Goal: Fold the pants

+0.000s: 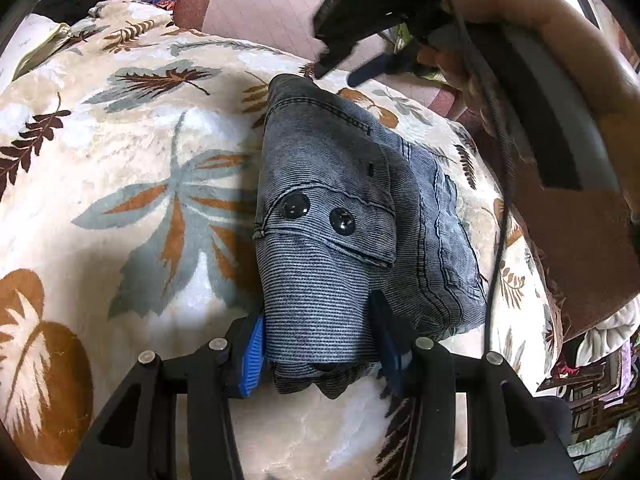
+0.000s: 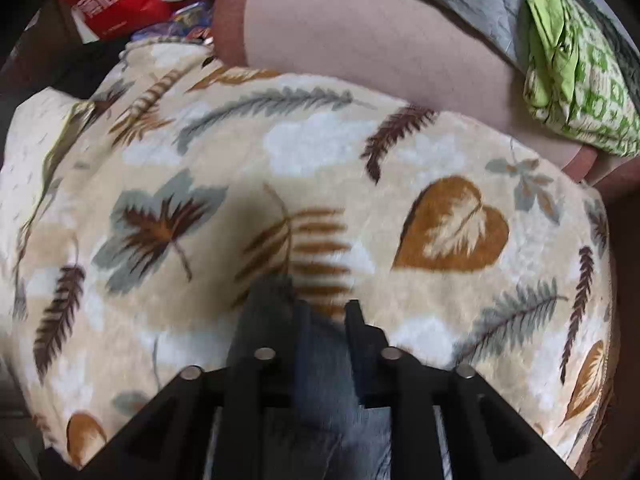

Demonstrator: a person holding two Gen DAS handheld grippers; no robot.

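1. Left wrist view: the pants (image 1: 340, 216) lie folded into a thick bundle at the picture's centre on the blanket (image 1: 132, 184); the left gripper (image 1: 324, 356), at 6 o'clock, pinches the bundle's near end between its blue pads; the right gripper (image 1: 344, 72) hangs at 12 o'clock just past the far end, jaws spread, nothing between them.

2. Right wrist view: blurred; denim (image 2: 324, 364) shows between the jaws at 6 o'clock, contact unclear; hold the near end firmly while the far edge is squared.
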